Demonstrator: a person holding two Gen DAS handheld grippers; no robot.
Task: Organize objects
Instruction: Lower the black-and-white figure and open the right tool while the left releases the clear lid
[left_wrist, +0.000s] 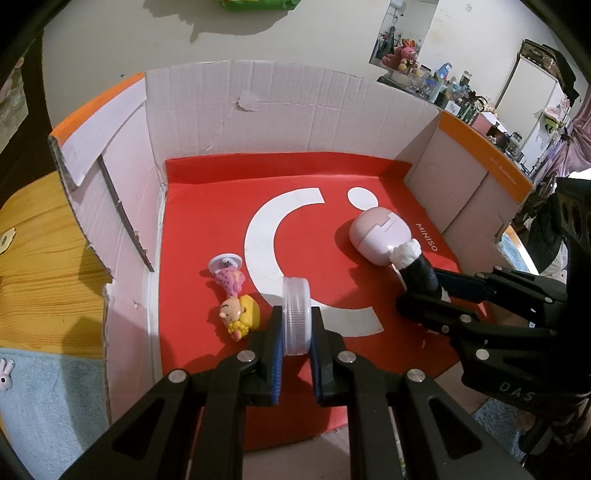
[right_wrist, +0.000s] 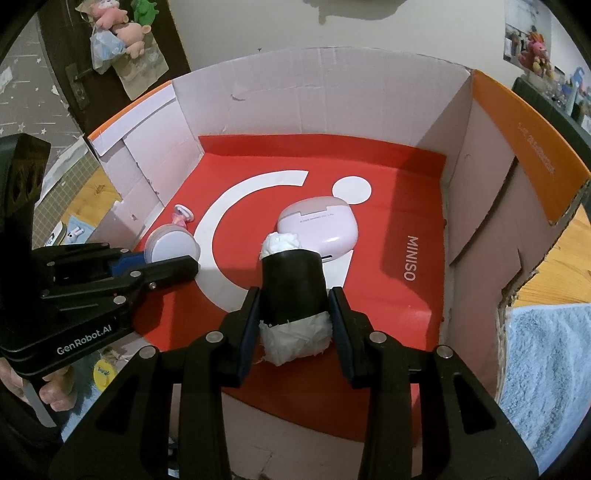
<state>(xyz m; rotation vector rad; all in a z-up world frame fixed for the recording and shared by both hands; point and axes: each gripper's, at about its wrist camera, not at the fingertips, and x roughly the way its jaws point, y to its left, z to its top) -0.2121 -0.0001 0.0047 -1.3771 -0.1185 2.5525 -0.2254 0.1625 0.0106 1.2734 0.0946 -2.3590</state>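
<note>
My left gripper is shut on a clear round plastic container, held on edge above the red floor of a cardboard box. It also shows in the right wrist view. My right gripper is shut on a black cylinder with white ends, low inside the box; this cylinder also shows in the left wrist view. A pink earbud case lies just beyond the cylinder. A small doll figure lies on the red floor to the left.
The box has white walls with orange-edged flaps and a red Miniso sheet on its floor. It rests on a wooden table. Blue towels lie beside it on both sides.
</note>
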